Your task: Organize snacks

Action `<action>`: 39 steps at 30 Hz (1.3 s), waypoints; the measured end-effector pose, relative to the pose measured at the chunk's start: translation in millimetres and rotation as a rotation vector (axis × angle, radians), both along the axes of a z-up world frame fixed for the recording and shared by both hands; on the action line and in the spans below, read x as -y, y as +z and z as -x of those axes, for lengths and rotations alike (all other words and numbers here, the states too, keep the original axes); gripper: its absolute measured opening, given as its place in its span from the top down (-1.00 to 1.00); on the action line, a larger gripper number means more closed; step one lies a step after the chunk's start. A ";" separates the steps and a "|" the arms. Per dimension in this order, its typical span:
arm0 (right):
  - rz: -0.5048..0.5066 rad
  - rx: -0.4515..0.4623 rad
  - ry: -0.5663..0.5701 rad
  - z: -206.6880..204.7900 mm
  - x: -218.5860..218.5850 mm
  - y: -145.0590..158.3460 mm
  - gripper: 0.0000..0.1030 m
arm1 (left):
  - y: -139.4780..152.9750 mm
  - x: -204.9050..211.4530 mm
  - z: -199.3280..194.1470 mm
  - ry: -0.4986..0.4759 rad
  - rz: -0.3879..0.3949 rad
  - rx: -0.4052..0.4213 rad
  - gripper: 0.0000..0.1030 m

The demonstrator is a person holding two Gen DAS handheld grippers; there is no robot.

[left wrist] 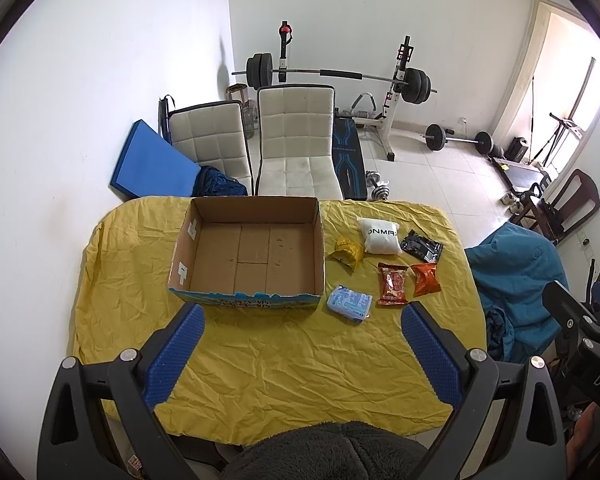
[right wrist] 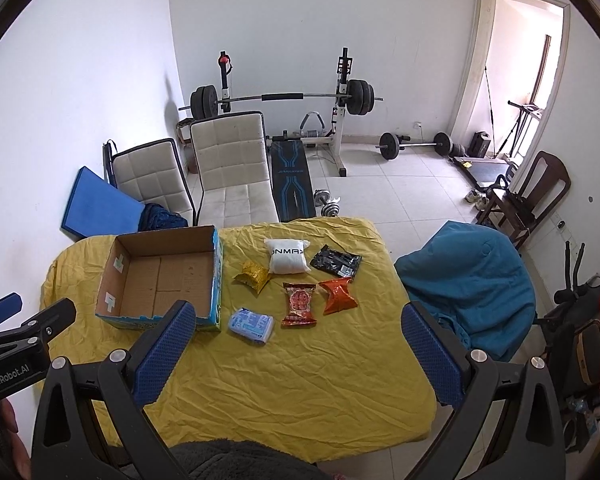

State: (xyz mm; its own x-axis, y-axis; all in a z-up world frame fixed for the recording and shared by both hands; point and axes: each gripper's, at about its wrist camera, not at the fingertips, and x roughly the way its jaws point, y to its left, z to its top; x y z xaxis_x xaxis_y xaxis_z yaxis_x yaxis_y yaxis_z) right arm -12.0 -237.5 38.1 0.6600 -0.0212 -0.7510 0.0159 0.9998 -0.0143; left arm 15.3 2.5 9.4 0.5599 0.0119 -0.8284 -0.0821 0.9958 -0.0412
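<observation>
Both grippers, left and right, are held spread and empty above the near bench. Beyond, six snack packets lie right of the cardboard box, which is seen empty. Sorting is judged not yet begun.

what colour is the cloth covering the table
Yellow: a wrinkled yellow tablecloth covers the whole table, clearest in the right wrist view.

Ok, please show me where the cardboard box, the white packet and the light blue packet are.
cardboard box (left wrist: 236, 256): left wrist view, bare inner floor.
white packet (right wrist: 287, 257): right wrist view, its middle.
light blue packet (right wrist: 251, 325): right wrist view, its top face.
</observation>
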 end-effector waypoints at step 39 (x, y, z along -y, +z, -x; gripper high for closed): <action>0.002 -0.219 -0.066 -119.4 61.7 -94.6 -1.00 | -73.0 32.1 -107.1 -0.013 0.011 -0.088 -0.96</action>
State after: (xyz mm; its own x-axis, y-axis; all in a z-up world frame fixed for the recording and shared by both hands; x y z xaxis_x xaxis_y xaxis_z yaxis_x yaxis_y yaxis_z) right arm 107.4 -299.3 -56.5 0.4783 -0.0608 -0.8761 0.0776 0.9966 -0.0268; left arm 122.5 -29.6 -63.6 0.4854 -0.0044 -0.8743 -0.0729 0.9963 -0.0455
